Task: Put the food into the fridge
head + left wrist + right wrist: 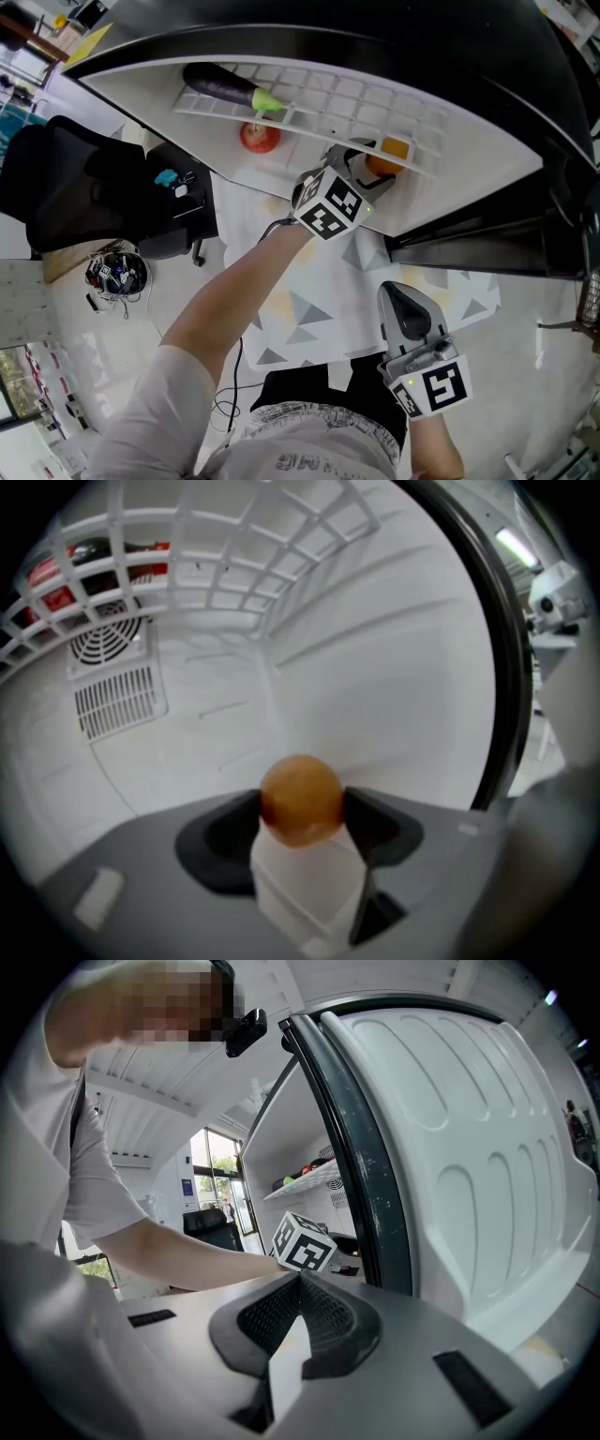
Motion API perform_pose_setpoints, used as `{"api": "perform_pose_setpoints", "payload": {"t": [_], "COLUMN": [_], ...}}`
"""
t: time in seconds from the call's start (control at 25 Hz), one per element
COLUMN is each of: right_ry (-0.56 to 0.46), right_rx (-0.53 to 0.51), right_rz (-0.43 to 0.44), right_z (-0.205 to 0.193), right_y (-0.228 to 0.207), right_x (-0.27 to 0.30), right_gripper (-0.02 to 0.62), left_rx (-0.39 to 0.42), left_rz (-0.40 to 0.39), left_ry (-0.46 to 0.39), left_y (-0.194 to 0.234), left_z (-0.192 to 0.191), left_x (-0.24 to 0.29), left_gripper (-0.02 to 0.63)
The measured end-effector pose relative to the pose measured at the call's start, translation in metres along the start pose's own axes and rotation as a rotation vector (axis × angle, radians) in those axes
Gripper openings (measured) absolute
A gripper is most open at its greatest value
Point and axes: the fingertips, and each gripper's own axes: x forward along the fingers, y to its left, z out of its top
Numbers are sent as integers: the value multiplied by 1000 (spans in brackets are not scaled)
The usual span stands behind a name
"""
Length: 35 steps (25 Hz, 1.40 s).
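Orange fruit (300, 801) clamped between left gripper (300, 822) jaws, inside fridge (375, 658) cavity, below wire shelf (234, 569); eggplant (220, 86) lies on that shelf, apple (260, 137) at its front edge; right gripper (298, 1321) jaws together, nothing in them, outside, beside open door (487, 1147)

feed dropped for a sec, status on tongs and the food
Left tongs shut on an orange, inside the fridge below the wire shelf. Right tongs shut, empty, outside by the door. Nothing seen blocking the way.
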Motion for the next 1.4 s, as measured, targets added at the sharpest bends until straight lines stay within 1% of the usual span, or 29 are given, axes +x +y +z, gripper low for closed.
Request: {"api": "perform_pose_setpoints", "payload": {"t": [0.24,0.48,0.64,0.92,1.12,1.4], "right_ry": [10,5,9,27,32,30], "right_rx": [-10,-12,-9,-7,-6,-4], "right_rz": [3,-8,-13,-3,8,2], "right_z": [-9,-11,-11,-7,-1,5], "right_y": [2,-1,1,8,16,19], "right_x": [1,1,1,6,10,15], "right_gripper": [-9,-9,-9,-9,-9,-9], "left_rx": [10,4,-18,-11,-11,-16], "left_rz": [15,7,-19,-39,-71,-79], "left_ry": [6,24,61,99,119,105], "left_y": [7,9,8,8,5,1], "left_z": [-2,-6,-10,-17,-21,-18], "left_x": [10,19,23,22,20,11], "left_gripper": [288,288,290,295,334,345]}}
